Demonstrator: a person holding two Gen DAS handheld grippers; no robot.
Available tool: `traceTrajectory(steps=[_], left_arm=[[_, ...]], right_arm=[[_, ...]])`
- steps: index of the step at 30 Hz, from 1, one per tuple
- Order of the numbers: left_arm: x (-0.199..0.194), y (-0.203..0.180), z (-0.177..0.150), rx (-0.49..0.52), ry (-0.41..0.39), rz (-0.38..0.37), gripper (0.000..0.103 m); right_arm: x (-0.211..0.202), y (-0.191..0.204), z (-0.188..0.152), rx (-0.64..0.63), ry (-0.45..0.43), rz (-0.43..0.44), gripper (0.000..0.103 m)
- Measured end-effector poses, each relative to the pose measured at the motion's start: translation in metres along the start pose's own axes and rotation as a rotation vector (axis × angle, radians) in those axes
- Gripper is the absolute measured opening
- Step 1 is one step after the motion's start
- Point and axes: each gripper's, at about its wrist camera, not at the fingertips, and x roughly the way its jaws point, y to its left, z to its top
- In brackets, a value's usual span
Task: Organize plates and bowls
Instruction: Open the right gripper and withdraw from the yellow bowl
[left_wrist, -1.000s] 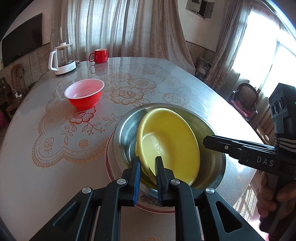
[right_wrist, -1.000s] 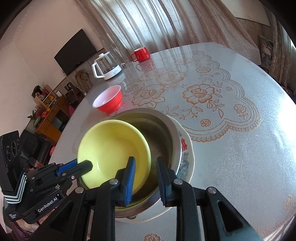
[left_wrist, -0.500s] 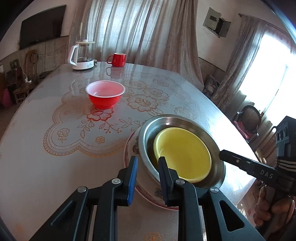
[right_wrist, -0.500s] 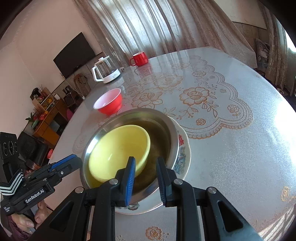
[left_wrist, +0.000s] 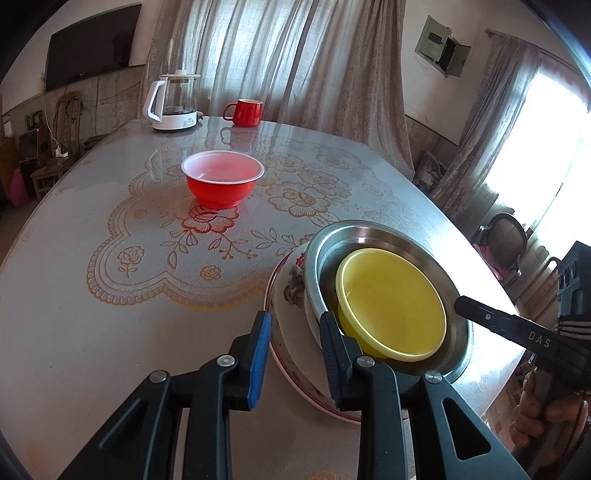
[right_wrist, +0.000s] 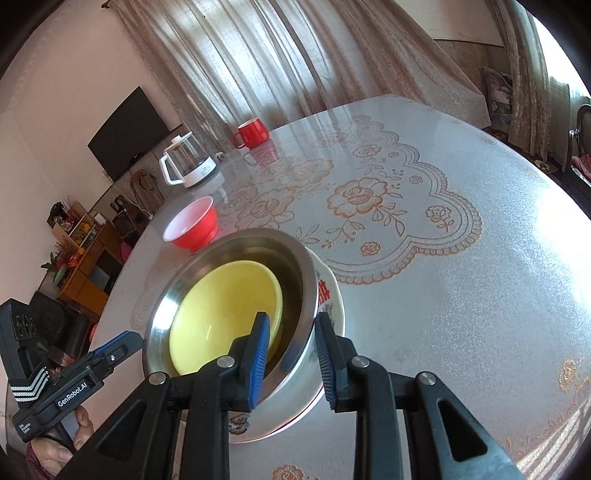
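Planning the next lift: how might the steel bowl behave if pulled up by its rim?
The steel bowl looks polished, so probably slippery. The yellow bowl sits loose inside and may slide. It rests in a floral plate, so could rock.

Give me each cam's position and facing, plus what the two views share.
Left wrist: on the left claw, angled down across the table at the red bowl; the right claw and its hand show at right.
Right wrist: on the right claw, angled down over the steel bowl; the left claw shows at lower left.
Shared: yellow bowl nested in the steel bowl on a floral plate, kettle, red mug.
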Motion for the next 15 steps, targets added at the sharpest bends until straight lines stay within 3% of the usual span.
traceTrajectory(steps=[5,8,15], left_arm=[[0.000,0.020,0.001,-0.054,0.005,0.007,0.030],[-0.001,0.037,0.005,-0.099,-0.004,0.022,0.038],[-0.002,0.074,0.015,-0.158,0.003,0.064,0.041]], right_arm=[[-0.004,-0.002,-0.002,0.004,-0.029,-0.017,0.026],[-0.012,0.000,0.004,0.011,-0.055,-0.019,0.029],[-0.019,0.041,0.027,-0.055,-0.039,0.093,0.035]])
